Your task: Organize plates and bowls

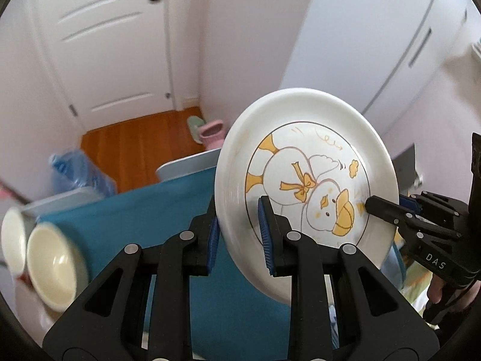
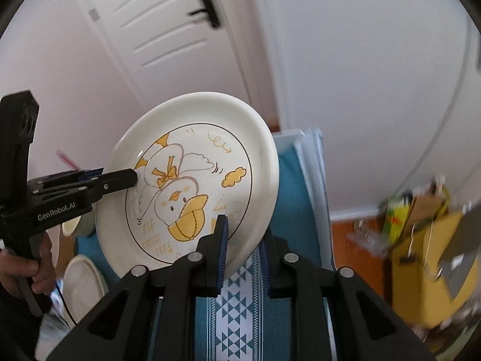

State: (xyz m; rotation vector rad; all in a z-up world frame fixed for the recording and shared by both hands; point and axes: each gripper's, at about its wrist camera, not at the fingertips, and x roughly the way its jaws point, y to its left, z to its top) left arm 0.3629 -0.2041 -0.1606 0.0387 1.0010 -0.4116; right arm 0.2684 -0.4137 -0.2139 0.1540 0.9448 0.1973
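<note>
A white plate with a yellow duck drawing (image 1: 306, 180) is held tilted on edge in the air above a teal tablecloth (image 1: 144, 219). My left gripper (image 1: 239, 234) is shut on its lower left rim. My right gripper (image 2: 242, 249) is shut on its opposite rim, and it also shows in the left wrist view (image 1: 390, 210). The plate (image 2: 192, 180) and the left gripper (image 2: 120, 179) show in the right wrist view. Two cream bowls (image 1: 51, 264) lie blurred at the left. Another white plate (image 2: 81, 285) lies low at the left.
A white door (image 1: 105, 45) and wooden floor (image 1: 141, 147) lie behind. A blue water bottle (image 1: 78, 171) and pink slippers (image 1: 210, 132) are on the floor. A yellow bag (image 2: 427, 264) is at the right. A white chair back (image 2: 303, 141) stands past the table.
</note>
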